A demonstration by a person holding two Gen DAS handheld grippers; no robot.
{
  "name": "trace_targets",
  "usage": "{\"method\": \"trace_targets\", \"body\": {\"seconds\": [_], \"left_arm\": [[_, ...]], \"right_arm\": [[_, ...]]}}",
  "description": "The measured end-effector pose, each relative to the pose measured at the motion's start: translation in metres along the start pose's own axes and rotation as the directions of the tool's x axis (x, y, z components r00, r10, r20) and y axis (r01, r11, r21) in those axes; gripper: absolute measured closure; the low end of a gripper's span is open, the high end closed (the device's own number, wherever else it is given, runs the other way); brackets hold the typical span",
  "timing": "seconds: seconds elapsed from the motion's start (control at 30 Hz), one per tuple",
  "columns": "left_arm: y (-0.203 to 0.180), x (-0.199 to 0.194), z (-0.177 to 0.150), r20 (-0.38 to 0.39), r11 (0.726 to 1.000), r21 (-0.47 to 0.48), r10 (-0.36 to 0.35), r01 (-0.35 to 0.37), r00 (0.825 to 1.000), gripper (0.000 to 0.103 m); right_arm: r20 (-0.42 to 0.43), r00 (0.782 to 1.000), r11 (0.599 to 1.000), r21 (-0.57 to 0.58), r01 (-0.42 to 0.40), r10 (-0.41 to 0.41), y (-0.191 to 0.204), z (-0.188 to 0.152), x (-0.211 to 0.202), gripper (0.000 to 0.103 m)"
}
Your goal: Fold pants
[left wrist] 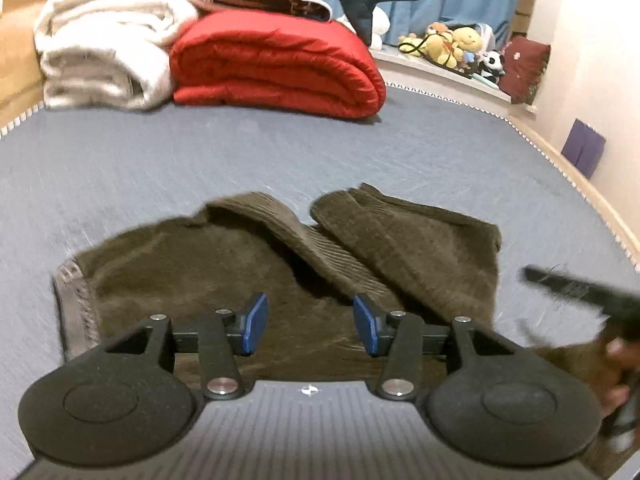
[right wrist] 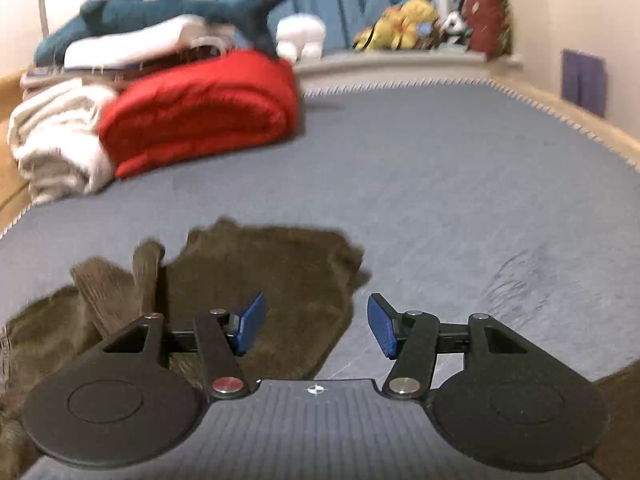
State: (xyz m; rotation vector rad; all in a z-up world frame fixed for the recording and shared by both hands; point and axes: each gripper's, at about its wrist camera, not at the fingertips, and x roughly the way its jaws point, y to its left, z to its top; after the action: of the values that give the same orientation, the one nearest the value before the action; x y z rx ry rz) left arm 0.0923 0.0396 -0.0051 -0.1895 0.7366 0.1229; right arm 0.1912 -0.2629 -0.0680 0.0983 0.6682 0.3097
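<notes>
1. The pants [left wrist: 280, 280] were lying bunched on the grey bed [left wrist: 280, 152], already doubled over, with two leg ends poking toward 12 o'clock and the waistband edge off at 9 in the left camera's view.
2. The left gripper [left wrist: 310, 326] had its blue pads apart, nothing between them, hanging over the middle of the cloth. The right gripper [right wrist: 316, 326] was the same, spread and empty, over the pants' edge at 3 o'clock.
3. Risk, I'd say: the fold looked lumpy, one leg lapped crookedly over the other. Another fold on top would probably lock that in.
4. Thick fuzzy fabric, so a shallow pinch could grab only the top layer and drag the stack apart.
5. The views were blurry, so I couldn't tell how neatly the hems lined up.
</notes>
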Motion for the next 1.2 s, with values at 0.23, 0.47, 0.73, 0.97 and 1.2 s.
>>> {"method": "trace_targets", "body": {"seconds": [0.23, 0.47, 0.73, 0.97, 1.2], "left_arm": [[-0.015, 0.013, 0.004, -0.031, 0.999, -0.043, 0.007, -0.008, 1.000, 0.050], [0.006, 0.029, 0.004, -0.077, 0.992, -0.115, 0.046, -0.055, 0.996, 0.050], [0.030, 0.028, 0.010, -0.099, 0.978, -0.191, 0.066, -0.084, 0.993, 0.050], [0.027, 0.031, 0.001, -0.138, 0.983, -0.164, 0.055, -0.078, 0.989, 0.050], [0.025, 0.027, -0.003, -0.127, 0.986, -0.149, 0.054, -0.073, 0.990, 0.044]], "right_arm": [[-0.030, 0.988, 0.956, -0.251, -0.153, 0.150, 0.071, -0.008, 0.029, 0.039], [-0.079, 0.983, 0.878, -0.442, -0.183, 0.165, 0.122, -0.021, 0.042, 0.038], [-0.061, 0.991, 0.855, -0.502, -0.131, 0.116, 0.127, -0.028, 0.046, 0.090], [0.108, 0.987, 0.943, -0.323, -0.076, 0.116, 0.084, 0.010, 0.000, 0.091], [0.241, 0.970, 0.998, 0.044, -0.040, 0.029, -0.005, 0.035, -0.048, 0.092]]}}
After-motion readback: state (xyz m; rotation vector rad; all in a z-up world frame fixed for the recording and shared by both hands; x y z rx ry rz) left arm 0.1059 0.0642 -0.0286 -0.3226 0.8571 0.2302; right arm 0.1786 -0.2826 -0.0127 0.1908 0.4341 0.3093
